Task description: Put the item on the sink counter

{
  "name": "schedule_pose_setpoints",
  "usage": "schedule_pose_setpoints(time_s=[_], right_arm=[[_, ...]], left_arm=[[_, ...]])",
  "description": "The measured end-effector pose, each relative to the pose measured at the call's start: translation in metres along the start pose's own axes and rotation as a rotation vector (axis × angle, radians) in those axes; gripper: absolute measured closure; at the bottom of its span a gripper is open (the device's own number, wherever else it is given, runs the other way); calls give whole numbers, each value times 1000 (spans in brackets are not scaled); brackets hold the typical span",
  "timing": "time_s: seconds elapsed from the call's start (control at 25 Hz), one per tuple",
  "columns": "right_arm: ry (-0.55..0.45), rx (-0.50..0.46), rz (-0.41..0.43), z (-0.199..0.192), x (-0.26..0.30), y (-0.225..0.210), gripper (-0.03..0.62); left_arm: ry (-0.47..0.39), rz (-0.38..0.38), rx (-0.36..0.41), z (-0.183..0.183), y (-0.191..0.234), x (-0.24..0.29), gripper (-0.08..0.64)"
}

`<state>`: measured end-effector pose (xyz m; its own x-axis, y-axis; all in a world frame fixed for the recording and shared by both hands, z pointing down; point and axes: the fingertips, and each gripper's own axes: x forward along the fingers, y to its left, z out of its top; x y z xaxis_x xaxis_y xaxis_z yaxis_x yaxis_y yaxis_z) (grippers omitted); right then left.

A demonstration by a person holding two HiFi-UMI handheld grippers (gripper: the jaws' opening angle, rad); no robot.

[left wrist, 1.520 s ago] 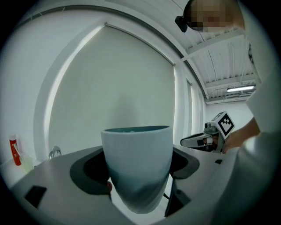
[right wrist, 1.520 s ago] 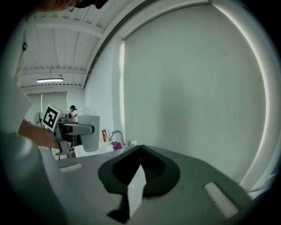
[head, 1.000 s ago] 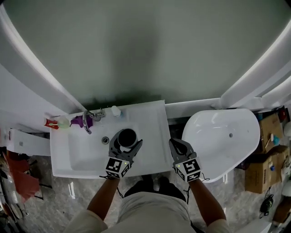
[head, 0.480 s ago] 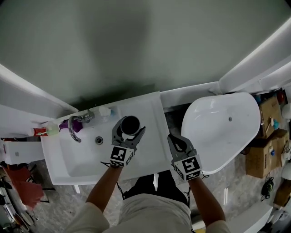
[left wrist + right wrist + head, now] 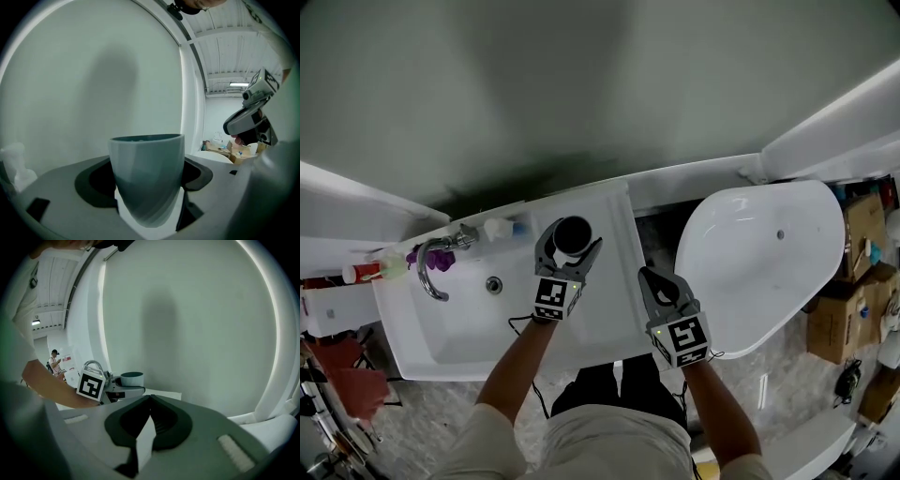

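A pale grey-green wall (image 5: 581,94) backs a white sink counter (image 5: 605,319), with a white bathtub (image 5: 759,262) on its right and a grey marbled floor below.

The left gripper (image 5: 570,247) has its jaws set wide and clamped around a grey-blue cup (image 5: 147,178), one jaw on each side of the rounded body. The cup stands upright, mouth up, and its inside looks dark from the head view. It is over the right rear part of the sink counter, close to the wall; whether its base touches the counter cannot be told. To the left of the cup lies the basin with its drain (image 5: 494,284), then the chrome faucet (image 5: 431,267) at the basin's back edge. A small white bottle (image 5: 497,227) stands just beside the faucet and a purple item (image 5: 441,260) sits close behind it.

The right gripper (image 5: 150,399) has its jaws pressed together with nothing between them. In the head view it hangs over the counter's right front edge, near the gap before the bathtub, well apart from the cup. Cardboard boxes (image 5: 858,253) stand past the bathtub's far side.
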<state>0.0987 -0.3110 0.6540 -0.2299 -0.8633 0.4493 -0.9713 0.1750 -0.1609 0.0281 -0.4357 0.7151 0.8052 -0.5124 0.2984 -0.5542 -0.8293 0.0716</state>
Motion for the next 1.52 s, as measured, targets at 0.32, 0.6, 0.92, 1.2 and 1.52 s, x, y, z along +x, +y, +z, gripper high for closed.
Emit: schedule_pose_setpoints(time_s=[0.32, 0.6, 0.92, 1.2, 1.52], right_arm=[[11, 26, 0, -19, 21, -20, 586], [37, 42, 7, -40, 33, -29, 586], [46, 52, 10, -46, 38, -35, 586], [44, 50, 5, -45, 41, -40, 586], [41, 44, 7, -41, 42, -34, 586]], left_arm=[[18, 10, 16, -32, 3, 52, 179], [14, 36, 22, -44, 8, 83, 179], [18, 47, 66, -56, 9, 95, 179], [22, 30, 80, -65, 8, 90, 178], [57, 30, 92, -70, 6, 82, 179]])
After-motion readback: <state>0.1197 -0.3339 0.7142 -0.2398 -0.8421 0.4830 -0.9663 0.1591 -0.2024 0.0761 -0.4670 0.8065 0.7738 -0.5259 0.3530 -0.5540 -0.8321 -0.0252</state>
